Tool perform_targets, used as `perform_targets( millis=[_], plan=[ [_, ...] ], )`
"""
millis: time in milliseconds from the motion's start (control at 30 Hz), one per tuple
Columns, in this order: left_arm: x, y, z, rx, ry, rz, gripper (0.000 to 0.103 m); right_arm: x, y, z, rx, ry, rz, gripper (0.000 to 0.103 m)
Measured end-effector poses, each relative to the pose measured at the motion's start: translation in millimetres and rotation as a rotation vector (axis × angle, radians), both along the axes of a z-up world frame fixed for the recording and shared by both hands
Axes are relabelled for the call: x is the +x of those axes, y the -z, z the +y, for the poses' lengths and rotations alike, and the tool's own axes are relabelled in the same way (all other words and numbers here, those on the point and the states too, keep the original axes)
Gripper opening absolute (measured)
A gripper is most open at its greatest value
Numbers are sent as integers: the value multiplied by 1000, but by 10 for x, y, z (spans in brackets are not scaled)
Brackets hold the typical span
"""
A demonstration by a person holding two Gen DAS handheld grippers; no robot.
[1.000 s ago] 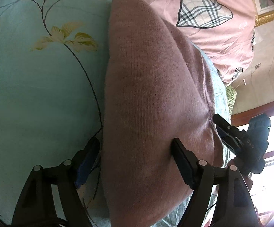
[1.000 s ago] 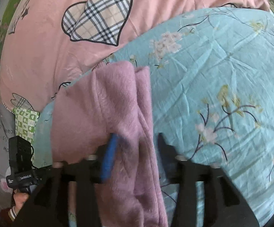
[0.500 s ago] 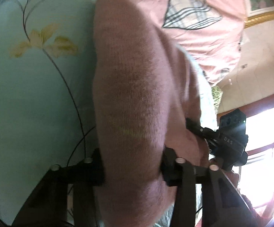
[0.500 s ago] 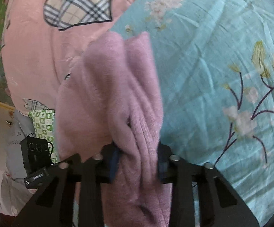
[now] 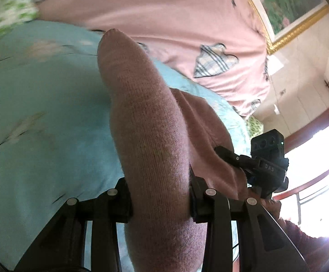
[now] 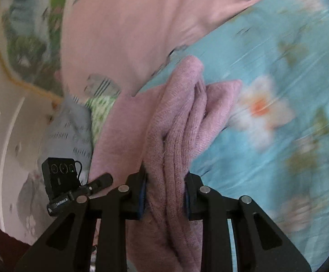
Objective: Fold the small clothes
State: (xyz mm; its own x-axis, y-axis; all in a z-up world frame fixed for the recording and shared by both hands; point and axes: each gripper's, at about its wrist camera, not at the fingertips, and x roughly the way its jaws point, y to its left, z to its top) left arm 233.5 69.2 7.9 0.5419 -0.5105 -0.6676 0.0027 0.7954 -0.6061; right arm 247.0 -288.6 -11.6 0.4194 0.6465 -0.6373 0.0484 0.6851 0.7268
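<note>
Pink knit garment point(image 5: 150, 140) fills frame centre in the left wrist view, bunched into a thick fold, lying over the teal floral bedsheet point(image 5: 39, 117). Left tongs point(image 5: 161, 200) at lower centre, clamped on that fold, jaws having just been closing. Right wrist view: same garment point(image 6: 175, 131) in ribbed pleats at centre; right tongs point(image 6: 164, 198) pinching the pleats, also just narrowed. Pink quilt point(image 5: 175, 18) with plaid hearts across the upper frame; gold-framed picture point(image 5: 289, 6) upper right.
</note>
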Motion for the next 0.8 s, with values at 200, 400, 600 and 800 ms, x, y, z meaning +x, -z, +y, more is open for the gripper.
perform_targets(
  millis=[200, 400, 600, 800],
  plan=[
    [-485, 272, 427, 2, -92, 61, 36, -99, 383, 680, 20, -95, 70, 27],
    [-562, 845, 511, -31, -137, 156, 45, -222, 781, 744, -76, -99, 171, 27],
    [-538, 745, 604, -5, -155, 184, 52, -172, 616, 833, -187, -122, 164, 40],
    [-575, 336, 828, 39, -219, 104, 52, -30, 46, 786, -355, -102, 14, 41]
  ],
)
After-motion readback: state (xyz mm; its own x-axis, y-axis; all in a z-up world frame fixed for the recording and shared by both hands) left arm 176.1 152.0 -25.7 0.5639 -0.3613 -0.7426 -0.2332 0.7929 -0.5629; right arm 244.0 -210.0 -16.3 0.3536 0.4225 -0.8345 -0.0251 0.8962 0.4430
